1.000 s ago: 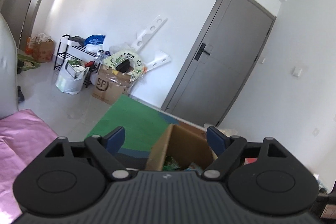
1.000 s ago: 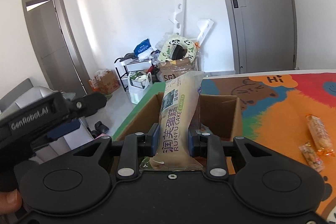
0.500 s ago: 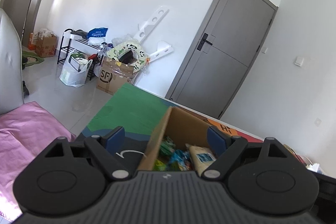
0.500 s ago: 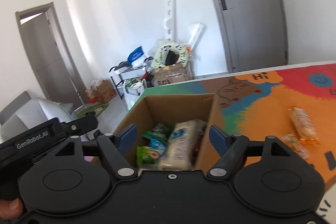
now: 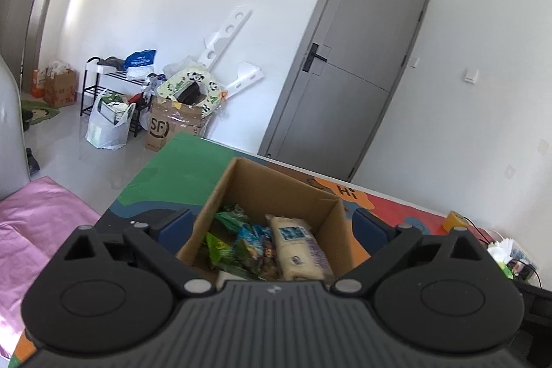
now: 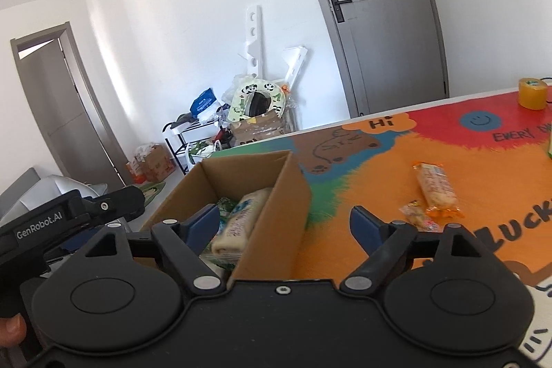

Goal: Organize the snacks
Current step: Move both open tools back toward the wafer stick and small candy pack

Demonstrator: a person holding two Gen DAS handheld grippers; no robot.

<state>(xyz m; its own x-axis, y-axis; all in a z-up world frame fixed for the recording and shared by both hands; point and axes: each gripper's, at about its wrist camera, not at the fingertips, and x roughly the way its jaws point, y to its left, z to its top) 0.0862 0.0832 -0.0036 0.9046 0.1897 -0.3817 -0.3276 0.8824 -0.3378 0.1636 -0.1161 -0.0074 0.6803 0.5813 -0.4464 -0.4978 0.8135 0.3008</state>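
Note:
An open cardboard box (image 5: 272, 181) (image 6: 241, 162) stands on the colourful mat (image 6: 390, 168). Inside lie a pale cake pack (image 5: 296, 247) (image 6: 241, 219) and green snack bags (image 5: 224, 244). My left gripper (image 5: 272, 225) hovers over the box's near side, its jaws opening, the pads touching nothing. My right gripper (image 6: 284, 221) straddles the box's right wall from above, jaws opening and empty. To the right of the box, two wrapped snacks lie on the mat: an orange bar (image 6: 436, 185) and a small packet (image 6: 417, 212).
A yellow tape roll (image 6: 533, 93) sits at the mat's far right. The left tool's black body (image 6: 69, 216) reaches in beside the box, a thumb (image 6: 10, 330) below it. Pink cloth (image 5: 34, 230) lies left of the table. Cartons and a rack (image 5: 114, 92) stand by the far wall.
My right gripper let go of the cake pack, which now lies in the box, then drifted right with wider jaws. The left view pulled back and now shows the box's inside.

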